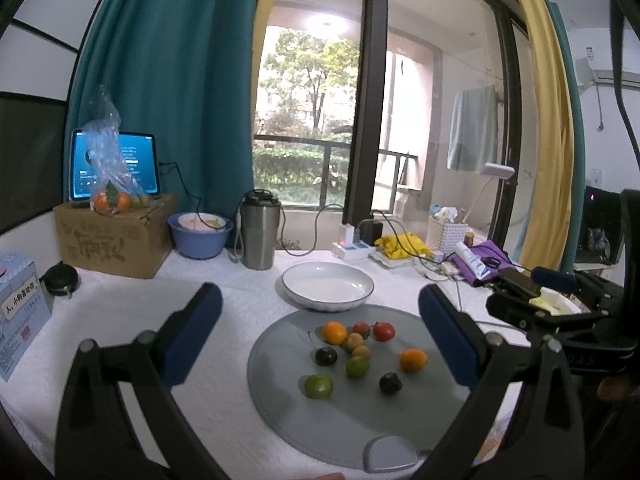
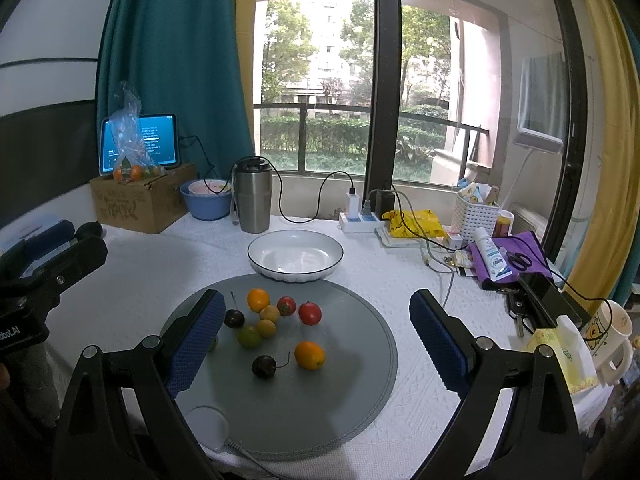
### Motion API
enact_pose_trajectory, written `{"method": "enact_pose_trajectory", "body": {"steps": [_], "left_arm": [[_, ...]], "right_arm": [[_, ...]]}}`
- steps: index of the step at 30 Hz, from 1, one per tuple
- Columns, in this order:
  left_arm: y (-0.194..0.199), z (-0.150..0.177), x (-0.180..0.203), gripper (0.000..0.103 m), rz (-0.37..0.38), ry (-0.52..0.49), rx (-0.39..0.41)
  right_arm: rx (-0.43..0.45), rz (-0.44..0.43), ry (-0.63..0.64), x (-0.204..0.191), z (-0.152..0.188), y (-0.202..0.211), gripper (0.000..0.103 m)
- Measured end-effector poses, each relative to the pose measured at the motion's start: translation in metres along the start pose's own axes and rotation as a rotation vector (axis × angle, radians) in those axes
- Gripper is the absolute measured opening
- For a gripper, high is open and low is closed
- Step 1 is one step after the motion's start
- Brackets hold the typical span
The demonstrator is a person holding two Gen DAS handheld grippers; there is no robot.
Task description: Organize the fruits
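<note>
Above mat (image 2: 320, 392), both tongs (image 1: 320, 340) (image 2: 318, 344) hover, agape.

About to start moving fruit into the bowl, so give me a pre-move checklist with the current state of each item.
1. White bowl empty and upright behind the mat: ok.
2. Left gripper jaws apart, holding nothing: ok.
3. Right gripper jaws apart, holding nothing: ok.
4. Fruits lie loose on the grey mat, none in the bowl yet: ok. The orange fruit sits apart from the others, an easy first pick.
5. Two small yellow fruits touch their neighbours in the cluster; a clean grasp there: not ok.
6. Green fruit near the left jaw is partly hidden in the right wrist view: cannot tell clearance.
</note>
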State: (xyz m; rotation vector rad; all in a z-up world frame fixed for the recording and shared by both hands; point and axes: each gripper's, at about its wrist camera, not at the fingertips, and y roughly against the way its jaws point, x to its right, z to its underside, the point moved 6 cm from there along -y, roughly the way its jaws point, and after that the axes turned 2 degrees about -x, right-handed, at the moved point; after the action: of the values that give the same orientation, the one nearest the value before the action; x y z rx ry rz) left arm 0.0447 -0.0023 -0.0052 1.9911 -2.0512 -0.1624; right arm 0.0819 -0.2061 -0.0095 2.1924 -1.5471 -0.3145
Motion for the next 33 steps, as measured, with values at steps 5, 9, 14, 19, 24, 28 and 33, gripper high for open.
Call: {"method": "enact_pose_trajectory", "body": {"steps": [5, 9, 14, 19, 24, 28, 33], "left_arm": [[-0.0005, -0.0006, 0.0, 0.1, 0.001, 0.0, -0.001], [-0.0005, -0.0007, 0.0005, 0.1, 0.001, 0.001, 0.0], [-0.0006, -0.0003, 0.0012, 0.099, 0.005, -0.001, -0.002], [-0.0005, 0.0002, 0.0015, 0.1, 0.005, -0.002, -0.001], [-0.0005, 0.0001, 0.0013, 0.1, 0.007, -0.002, -0.001], [-0.0002, 0.0008, 0.0024, 0.099, 0.009, -0.002, 0.0], [0.001, 0.0015, 0.0019, 0.099, 0.011, 0.001, -0.002]], "right_arm": [[0.001, 0.001, 0.001, 0.0002, 0.0, 0.0002, 0.096], [0.001, 0.007, 0.005, -0.0006, 0.0, -0.0003, 0.096], [0.001, 0.009, 0.007, -0.0009, -0.0001, -0.0004, 0.096], [0.001, 0.009, 0.006, -0.0012, 0.0001, -0.0003, 0.096], [0.001, 0.009, 0.007, -0.0012, 0.0003, -0.0004, 0.096], [0.001, 0.01, 0.008, -0.001, 0.0012, -0.0001, 0.096], [0.0, 0.009, 0.008, -0.0004, 0.0025, 0.0005, 0.096]]}}
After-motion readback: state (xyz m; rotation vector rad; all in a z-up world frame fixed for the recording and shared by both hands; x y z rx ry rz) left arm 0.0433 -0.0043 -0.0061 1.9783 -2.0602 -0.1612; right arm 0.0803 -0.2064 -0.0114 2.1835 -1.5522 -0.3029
